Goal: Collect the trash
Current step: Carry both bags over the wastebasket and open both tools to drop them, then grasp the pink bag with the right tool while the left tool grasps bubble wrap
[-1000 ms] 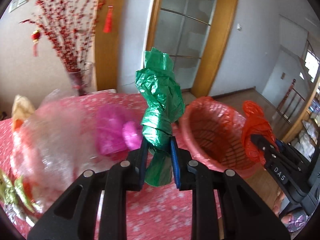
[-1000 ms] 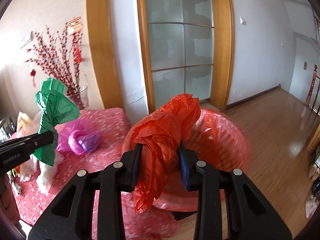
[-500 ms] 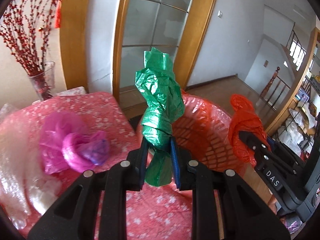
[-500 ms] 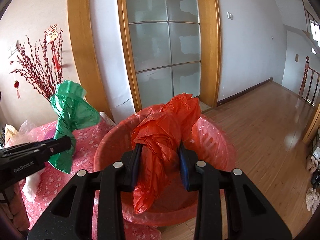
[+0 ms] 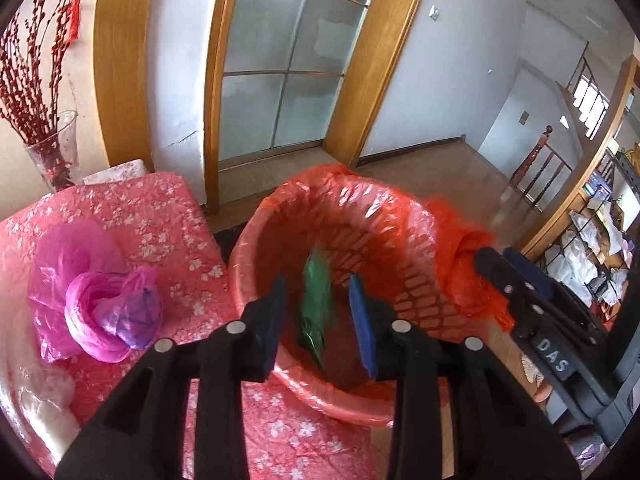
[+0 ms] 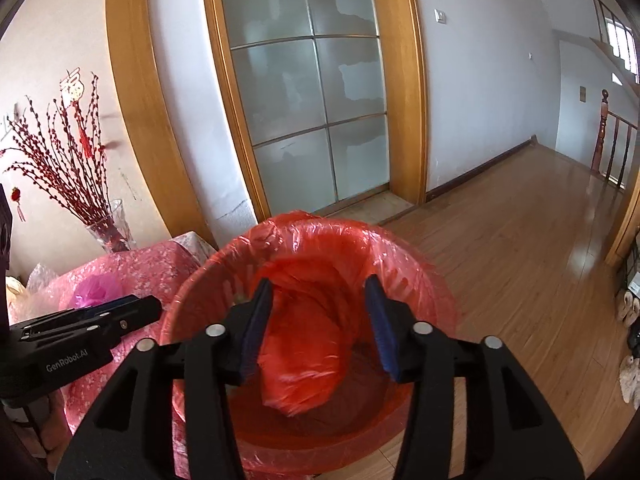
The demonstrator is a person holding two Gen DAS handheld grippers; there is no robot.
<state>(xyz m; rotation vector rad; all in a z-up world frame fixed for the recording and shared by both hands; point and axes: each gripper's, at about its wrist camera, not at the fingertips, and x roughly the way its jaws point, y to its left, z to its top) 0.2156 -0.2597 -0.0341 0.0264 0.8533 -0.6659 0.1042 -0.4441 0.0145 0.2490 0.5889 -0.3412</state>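
Both claws have opened since half a second ago. Left claw (image 5: 318,312) is spread wide, and the green bag (image 5: 316,308) it was pinching now sits loose, blurred, inside the red-lined basket (image 5: 260,240). Right claw (image 6: 318,320) is also agape; the red bag (image 6: 304,352) is free between its pads, inside the same basket. Pink bag (image 5: 100,312) lies on the counter (image 5: 160,208) beside the basket.
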